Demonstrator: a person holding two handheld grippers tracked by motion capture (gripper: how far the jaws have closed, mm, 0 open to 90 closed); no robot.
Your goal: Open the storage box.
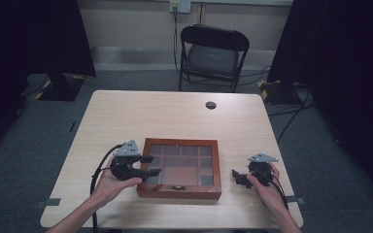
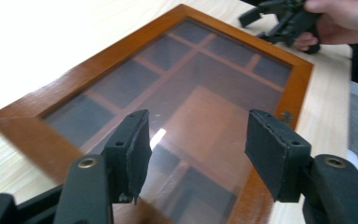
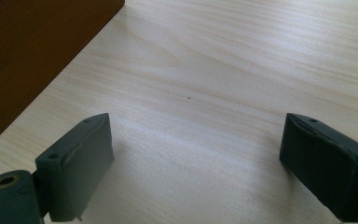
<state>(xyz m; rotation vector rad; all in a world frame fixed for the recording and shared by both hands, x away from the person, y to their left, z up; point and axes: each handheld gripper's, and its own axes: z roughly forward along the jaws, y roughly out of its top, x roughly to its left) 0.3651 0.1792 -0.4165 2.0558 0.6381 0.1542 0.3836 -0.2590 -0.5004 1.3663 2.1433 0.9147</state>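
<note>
A shallow wooden box (image 1: 179, 191) with a glass lid and several compartments lies flat near the table's front edge. My left gripper (image 1: 153, 165) stands open at the box's left side, its jaws reaching over the left rim above the glass. In the left gripper view the jaws (image 2: 193, 135) hang apart over the lid (image 2: 200, 79) with nothing between them, and the other hand's gripper (image 2: 279, 18) sits beyond the box's far side. My right gripper (image 1: 236, 177) rests open to the right of the box, apart from it. Its jaws (image 3: 196, 154) span bare tabletop, with the box's side wall (image 3: 28, 56) at the upper left.
The light wood table (image 1: 175, 116) has a round cable hole (image 1: 211, 105) at the back. A black folding chair (image 1: 212, 53) stands behind it. Dark curtains and floor cables flank both sides. A small metal latch (image 1: 178, 187) sits on the box's front.
</note>
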